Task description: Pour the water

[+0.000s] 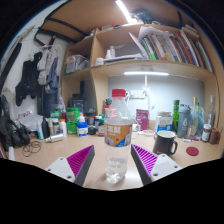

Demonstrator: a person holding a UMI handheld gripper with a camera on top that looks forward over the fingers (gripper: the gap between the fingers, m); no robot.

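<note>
- Gripper view: my gripper (112,160) has jaws spread wide, touching nothing.
- I see a glass (116,165) standing between the pads (80,159).
- Water bottle (118,118) stands upright just beyond it, on the desk (190,168).

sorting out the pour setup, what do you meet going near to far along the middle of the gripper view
gripper fingers, open → small clear glass standing between them → tall water bottle with a red cap just behind the glass → clutter of bottles at the back of the desk → shelf of books above

Bright ceiling strip light (126,12) and under-shelf lamp (146,73) light the scene evenly; fisheye bending curves the edges.
</note>
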